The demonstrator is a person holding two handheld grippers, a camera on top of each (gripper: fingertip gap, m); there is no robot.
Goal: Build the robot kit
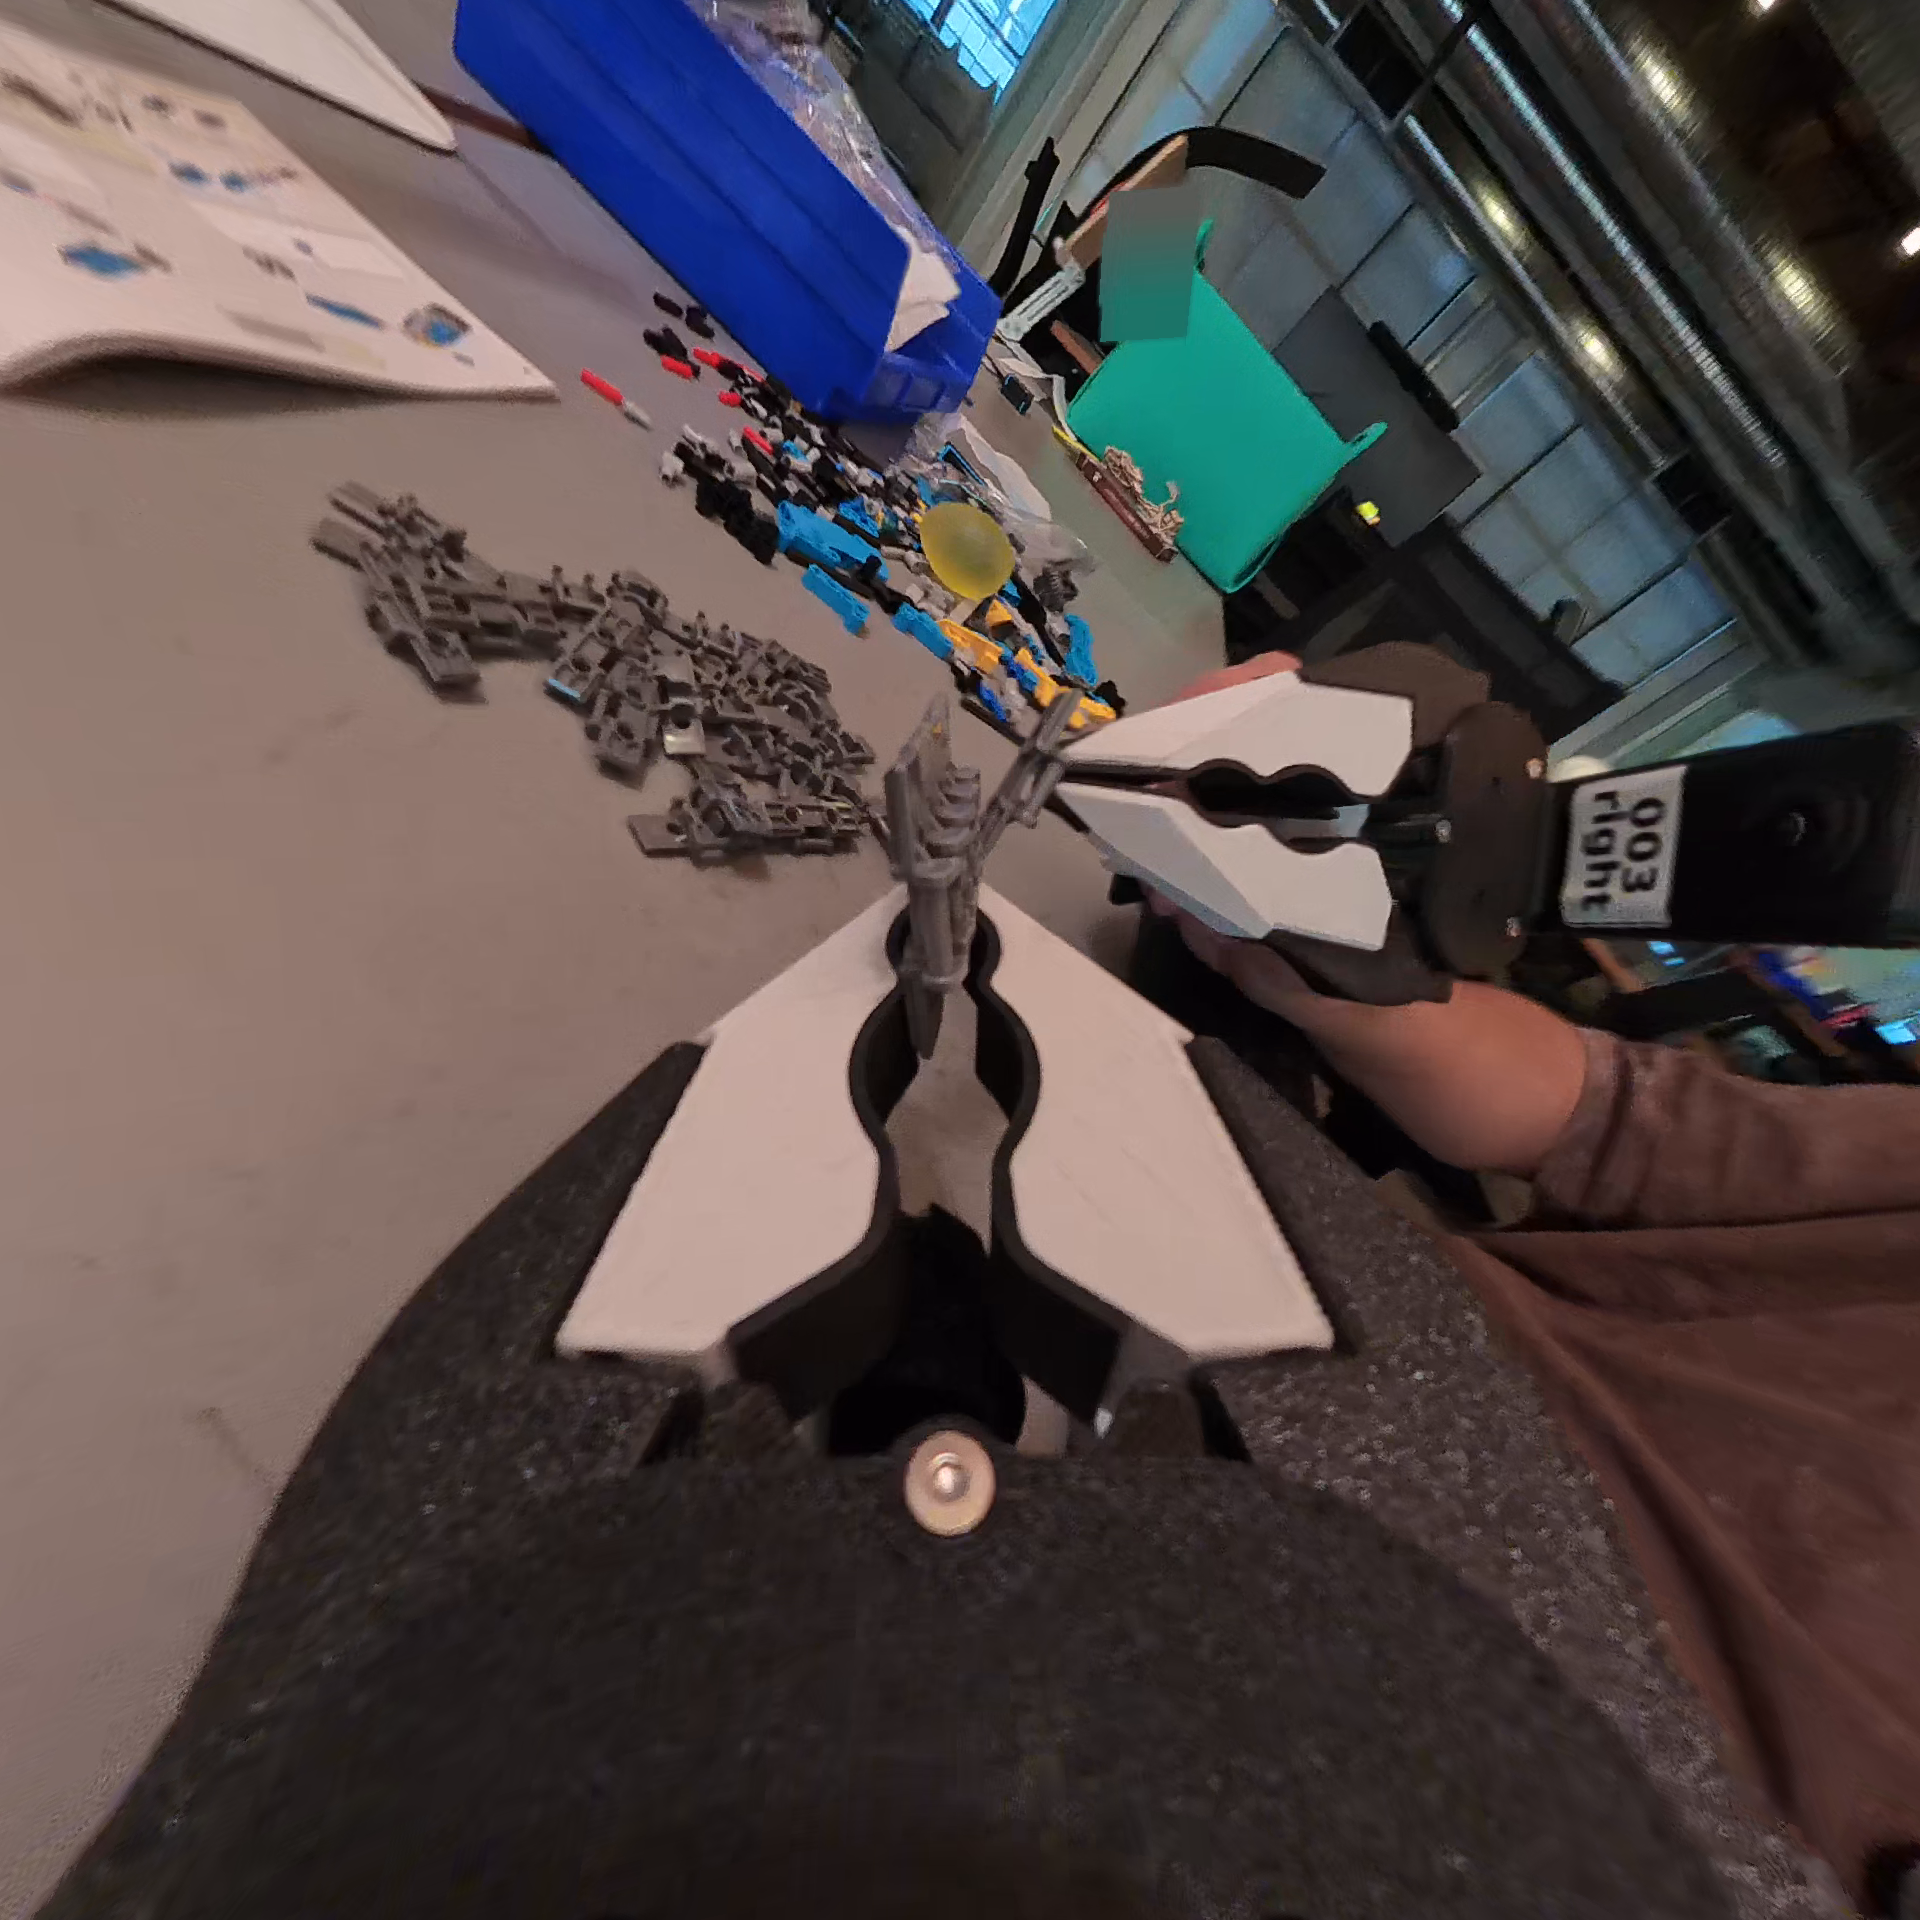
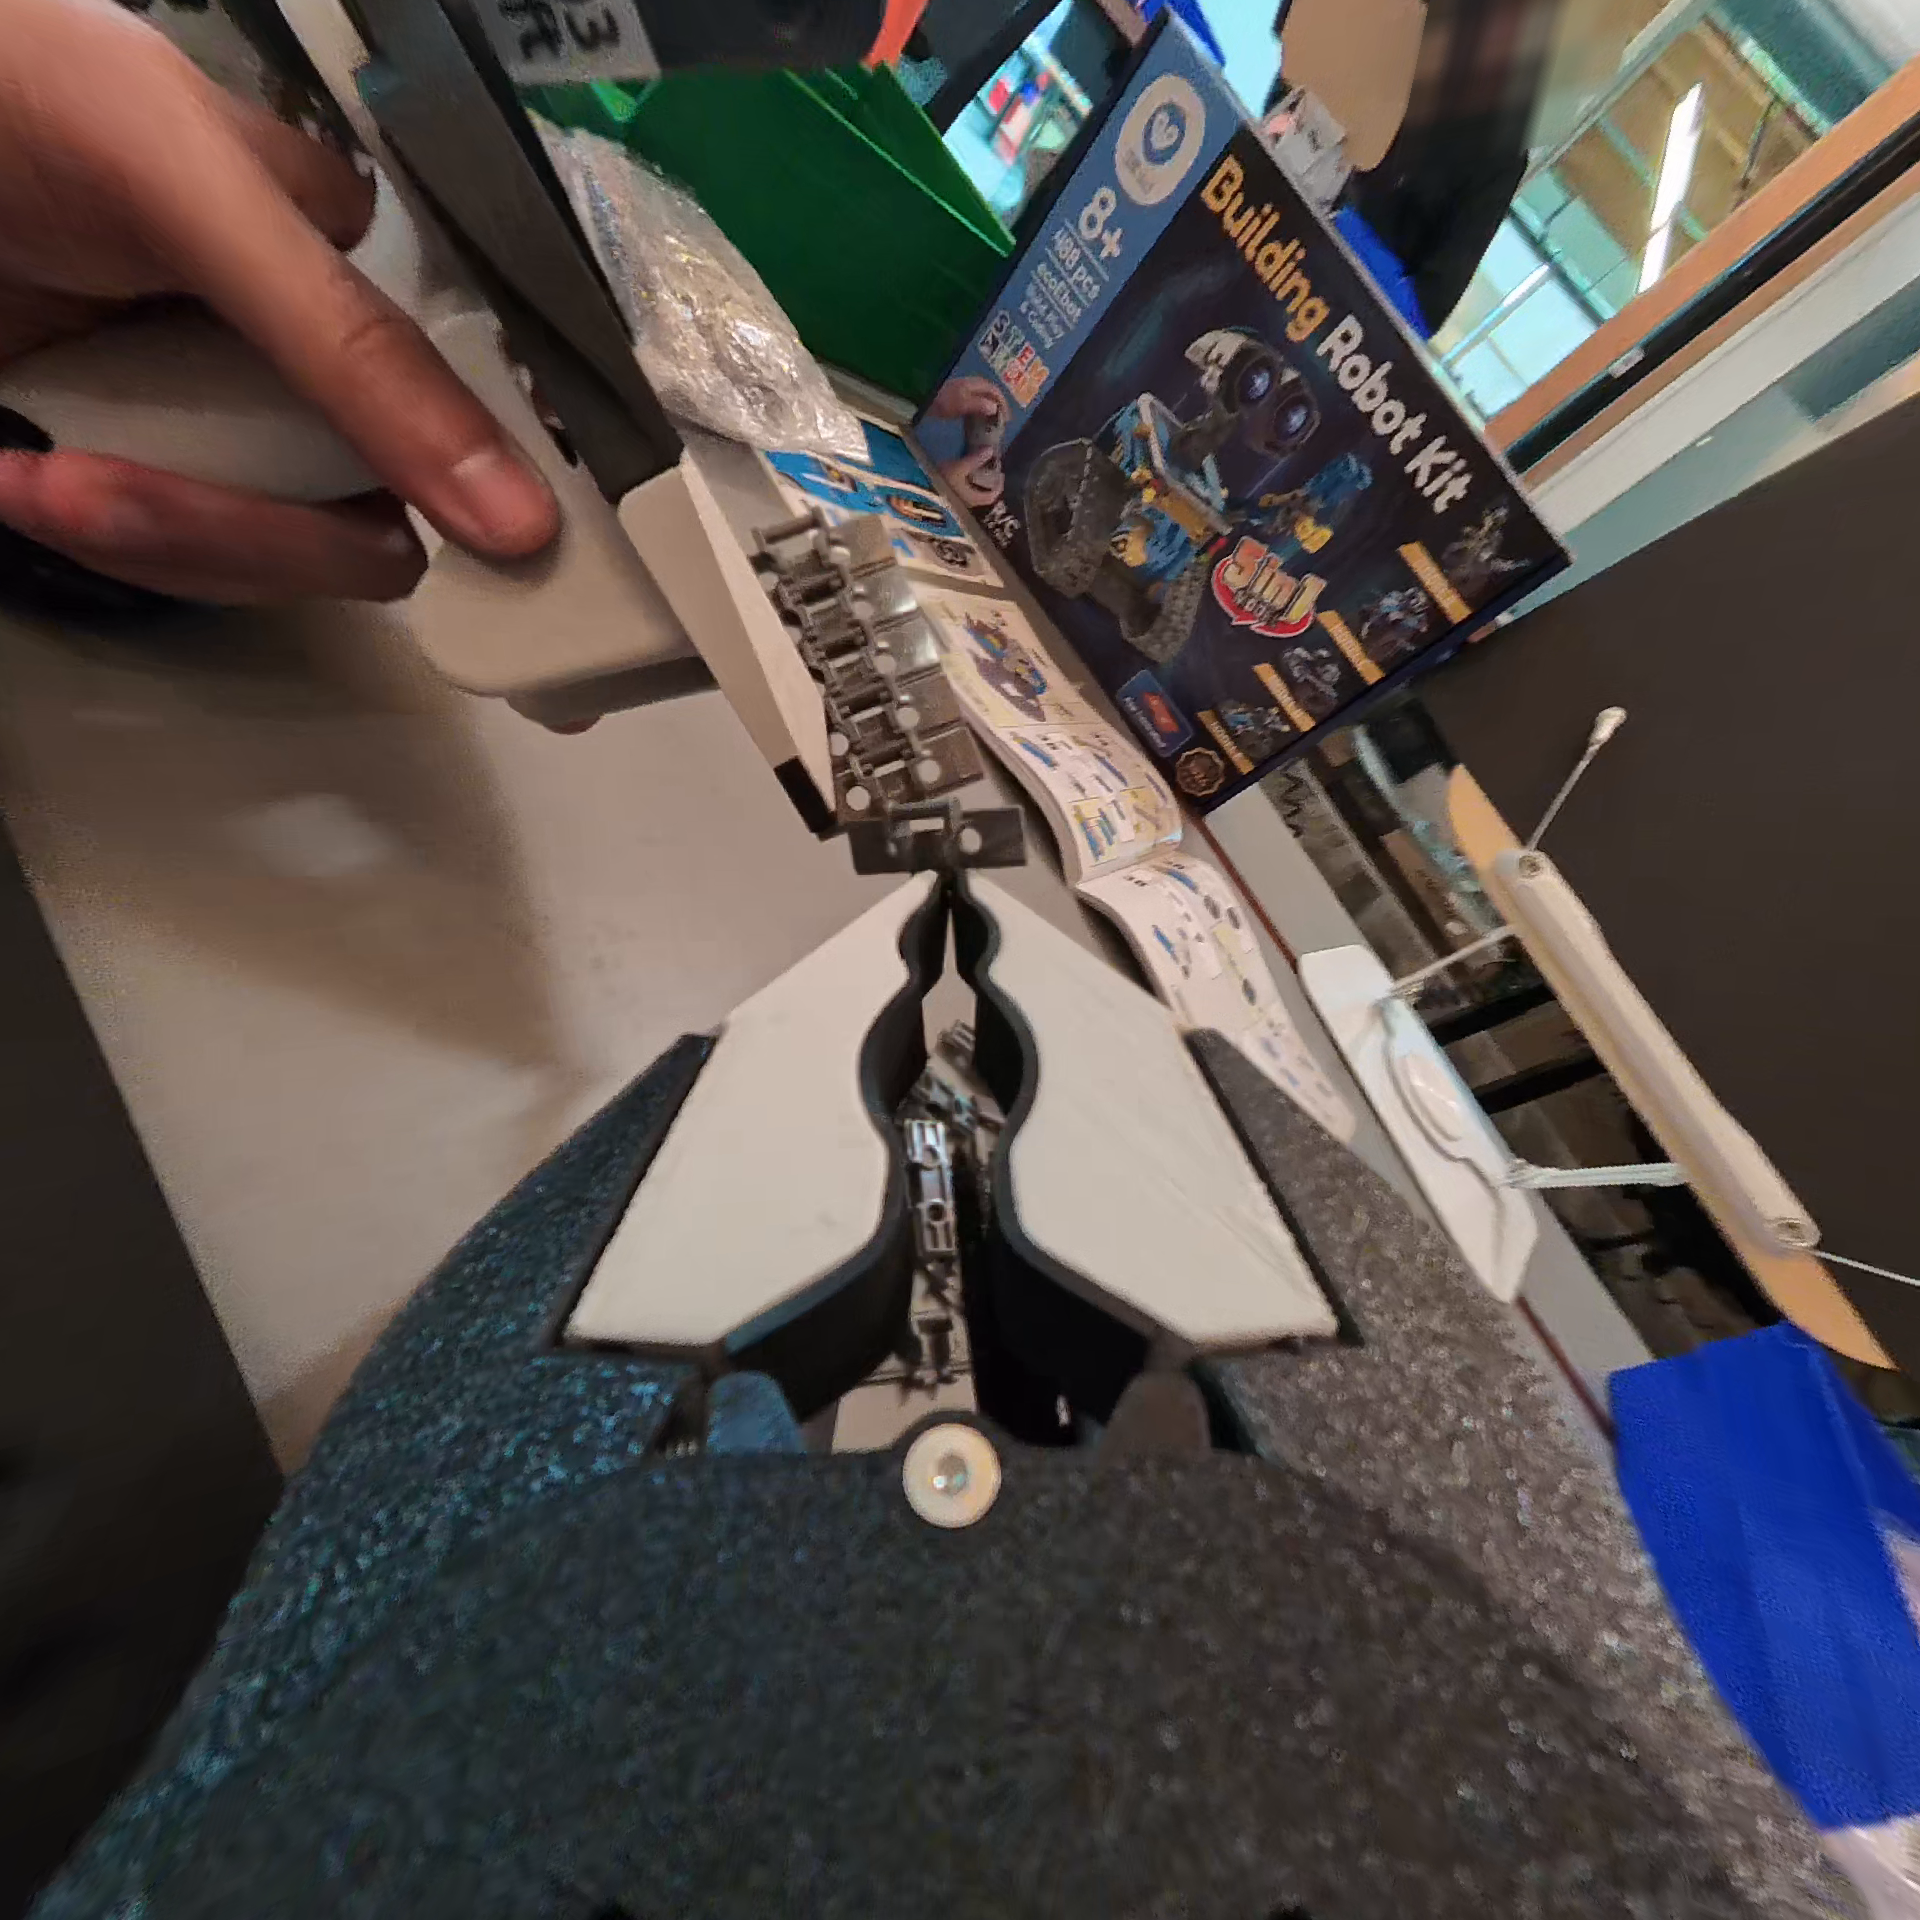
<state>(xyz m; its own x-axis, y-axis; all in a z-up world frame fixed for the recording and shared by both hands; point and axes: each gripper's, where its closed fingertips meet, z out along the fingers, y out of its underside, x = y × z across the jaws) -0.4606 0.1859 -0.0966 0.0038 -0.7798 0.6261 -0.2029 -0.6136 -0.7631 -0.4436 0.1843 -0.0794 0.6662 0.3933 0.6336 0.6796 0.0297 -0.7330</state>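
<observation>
My left gripper (image 1: 940, 904) is shut on a short chain of grey track links (image 1: 930, 821) that stands up from its fingertips above the grey table (image 1: 260, 935). My right gripper (image 1: 1060, 779) comes in from the right, shut on the end link (image 1: 1029, 774) of a branch of that chain. In the right wrist view my right gripper (image 2: 948, 883) pinches this end link (image 2: 935, 840) at its very tips. The chain (image 2: 873, 665) runs up along the left gripper's white finger (image 2: 748, 644). A hand (image 2: 260, 416) holds that gripper.
A pile of loose grey track links (image 1: 644, 675) lies on the table, with mixed blue, black, red and yellow parts (image 1: 883, 540) behind it. A blue bin (image 1: 727, 187) and an open instruction booklet (image 1: 208, 239) lie farther back. A kit box (image 2: 1247, 447) stands behind the booklet (image 2: 1091, 769). Left and right tips are no more than a few centimetres apart.
</observation>
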